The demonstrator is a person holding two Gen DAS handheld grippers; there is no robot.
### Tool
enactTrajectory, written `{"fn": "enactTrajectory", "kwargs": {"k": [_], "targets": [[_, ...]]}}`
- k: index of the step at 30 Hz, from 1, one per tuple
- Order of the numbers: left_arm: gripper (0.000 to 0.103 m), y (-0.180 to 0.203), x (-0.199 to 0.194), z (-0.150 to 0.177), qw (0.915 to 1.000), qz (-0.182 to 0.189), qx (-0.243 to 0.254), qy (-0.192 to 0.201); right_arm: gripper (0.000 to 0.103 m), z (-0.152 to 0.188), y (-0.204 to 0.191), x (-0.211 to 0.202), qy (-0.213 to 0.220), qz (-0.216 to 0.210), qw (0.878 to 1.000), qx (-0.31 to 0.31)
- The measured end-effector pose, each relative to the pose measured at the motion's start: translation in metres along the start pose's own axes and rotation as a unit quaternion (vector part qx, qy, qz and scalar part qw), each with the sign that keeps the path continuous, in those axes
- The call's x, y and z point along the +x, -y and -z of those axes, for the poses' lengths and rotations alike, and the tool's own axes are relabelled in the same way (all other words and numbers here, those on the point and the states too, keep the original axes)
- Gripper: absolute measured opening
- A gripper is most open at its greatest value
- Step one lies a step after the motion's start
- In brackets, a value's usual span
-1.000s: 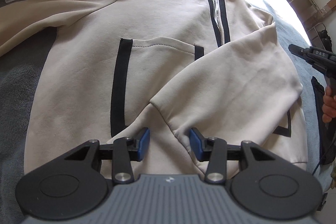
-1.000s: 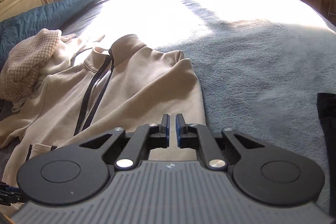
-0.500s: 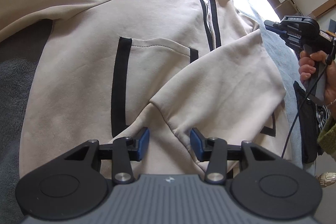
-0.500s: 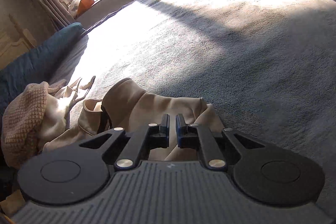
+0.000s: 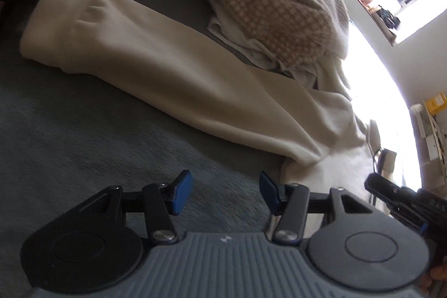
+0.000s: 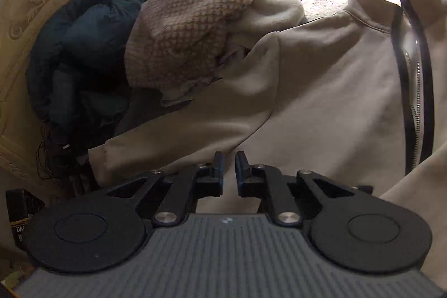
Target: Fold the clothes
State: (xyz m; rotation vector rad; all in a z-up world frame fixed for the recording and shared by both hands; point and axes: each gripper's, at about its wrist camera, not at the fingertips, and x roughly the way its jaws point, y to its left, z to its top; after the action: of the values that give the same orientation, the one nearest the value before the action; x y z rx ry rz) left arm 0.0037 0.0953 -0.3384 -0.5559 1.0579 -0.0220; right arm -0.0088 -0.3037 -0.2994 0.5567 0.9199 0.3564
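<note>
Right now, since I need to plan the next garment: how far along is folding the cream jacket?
Early. Done: nothing clearly. In hand: nothing; the left hand-held gripper is open above the bedspread, the right hand-held gripper nearly closed, empty. Left: the sleeve lies stretched out, the jacket lies open.

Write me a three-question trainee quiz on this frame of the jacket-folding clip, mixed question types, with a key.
1. True or false: the left gripper has its fingers closed on the beige jacket's sleeve.
2. Multiple choice: what lies on the bed right beside the jacket's shoulder in the right wrist view? A) a checked knit garment B) a pair of jeans C) a folded towel
3. Fill in: the jacket's zipper is edged with ____ trim.

Key
1. False: the fingers are spread apart over bare grey bedding, with the sleeve lying ahead of them.
2. A
3. black
</note>
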Motion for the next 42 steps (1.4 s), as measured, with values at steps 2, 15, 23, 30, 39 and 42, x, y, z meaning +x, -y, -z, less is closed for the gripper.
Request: {"fn": "enactTrajectory", "kwargs": {"k": [2, 15, 23, 30, 39, 42], "targets": [[0.058, -0.033, -0.003, -0.026, 0.9972, -0.035, -0.053, 0.04, 0.01, -0.005, -0.031, 0.029, -0.01, -0.019, 1.0, -0.018], [0.075, -0.132, 0.001, -0.077, 0.9583, -0.106, -0.224, 0.141, 0.016, 0.004, -0.1, 0.11, -0.061, -0.059, 0.996, -0.014], [0.061, -0.127, 0.016, -0.086, 0.9558, -0.107, -0.207, 0.179, 0.017, 0.013, -0.101, 0.125, -0.073, -0.048, 0.996, -0.005], [0.017, -0.11, 0.013, -0.086, 0.9537, -0.13, -0.193, 0.191, 0.019, 0.013, -0.092, 0.119, -0.059, -0.042, 0.997, 0.013], [0.013, -0.024, -0.057, -0.055, 0.9597, -0.101, -0.078, 0.25, 0.02, 0.007, -0.066, 0.082, -0.029, -0.038, 0.998, 0.032], [0.013, 0.032, -0.08, -0.038, 0.9605, -0.06, -0.009, 0.271, 0.02, 0.004, -0.05, 0.057, -0.012, -0.034, 0.999, 0.039]]}}
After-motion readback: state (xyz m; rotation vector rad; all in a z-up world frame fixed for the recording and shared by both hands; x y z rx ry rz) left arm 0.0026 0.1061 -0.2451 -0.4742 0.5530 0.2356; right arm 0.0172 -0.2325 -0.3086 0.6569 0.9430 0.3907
